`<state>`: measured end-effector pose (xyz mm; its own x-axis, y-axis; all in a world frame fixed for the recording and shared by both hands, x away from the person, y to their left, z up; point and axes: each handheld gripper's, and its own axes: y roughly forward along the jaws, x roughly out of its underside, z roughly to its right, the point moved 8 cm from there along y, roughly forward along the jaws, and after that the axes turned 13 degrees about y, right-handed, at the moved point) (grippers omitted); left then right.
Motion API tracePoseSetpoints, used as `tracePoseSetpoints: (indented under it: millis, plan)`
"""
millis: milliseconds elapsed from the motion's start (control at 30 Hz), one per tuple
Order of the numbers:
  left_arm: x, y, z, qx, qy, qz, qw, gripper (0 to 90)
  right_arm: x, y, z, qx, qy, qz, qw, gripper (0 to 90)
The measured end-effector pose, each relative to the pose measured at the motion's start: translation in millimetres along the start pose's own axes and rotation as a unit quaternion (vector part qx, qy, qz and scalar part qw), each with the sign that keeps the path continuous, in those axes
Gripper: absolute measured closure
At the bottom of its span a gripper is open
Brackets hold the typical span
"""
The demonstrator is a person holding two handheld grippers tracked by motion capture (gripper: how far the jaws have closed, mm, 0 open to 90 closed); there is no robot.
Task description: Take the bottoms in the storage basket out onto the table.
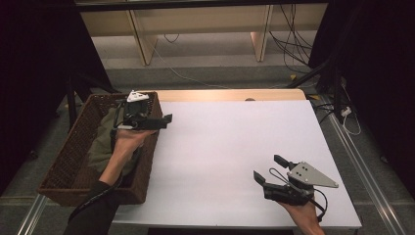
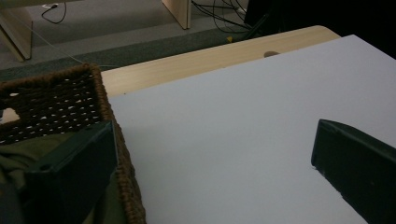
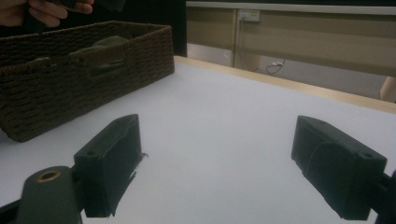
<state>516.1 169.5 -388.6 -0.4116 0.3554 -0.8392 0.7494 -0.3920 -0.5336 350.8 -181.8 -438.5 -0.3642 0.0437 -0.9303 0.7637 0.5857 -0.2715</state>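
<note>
Left gripper (image 1: pixel 161 119) over wicker basket (image 1: pixel 63 166) rim, jaws wide, empty; olive cloth (image 1: pixel 100 147) below inside. Right gripper (image 1: pixel 268 169) above white table (image 1: pixel 220 147), agape, empty.

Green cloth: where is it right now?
The green cloth lies inside the wicker basket at the table's left edge in the high view, under the left gripper.

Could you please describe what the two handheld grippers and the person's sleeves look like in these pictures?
Both are black two-jaw tools with blocky jaws. The left gripper carries a small white-grey plate on top; the right gripper carries a grey three-cornered plate with dark holes and a looping black cable. The left forearm wears a dark long sleeve.
</note>
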Motion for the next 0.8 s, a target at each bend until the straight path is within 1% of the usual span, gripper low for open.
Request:
tracePoseSetpoints:
  millis: [67,100,267,333,367,400,600,800]
  plan:
    - [3.5,-4.3,-10.7,-0.013,0.002,-0.008,0.9999,0.4,0.2,-0.3,0.4,0.001,-0.001,-0.002,1.0000,17.1]
    - [3.5,-4.3,-10.7,-0.013,0.002,-0.008,0.9999,0.5,0.2,0.3,0.3,0.000,0.000,0.000,1.0000,17.1]
    - [9.9,-7.9,-31.2,-0.029,-0.011,-0.016,0.9994,0.4,0.3,0.6,-0.4,-0.001,-0.001,0.000,1.0000,17.1]
    - [13.3,-7.9,-38.3,-0.035,-0.015,-0.022,0.9990,0.4,0.6,0.7,0.2,0.000,-0.001,-0.002,1.0000,17.1]
    - [17.1,-7.4,-44.7,-0.040,-0.018,-0.029,0.9986,0.5,0.8,0.7,0.5,0.001,0.000,-0.002,1.0000,17.2]
    - [17.1,-7.4,-44.7,-0.040,-0.018,-0.029,0.9986,0.4,0.8,0.7,0.5,0.001,0.000,-0.002,1.0000,17.2]
    - [29.8,-5.3,-60.2,-0.049,-0.025,-0.052,0.9971,0.3,1.0,1.4,1.0,0.001,0.001,-0.002,1.0000,17.2]
    - [42.6,-2.4,-72.2,-0.058,-0.027,-0.078,0.9950,0.4,1.2,1.5,1.3,0.001,0.002,-0.003,1.0000,17.2]
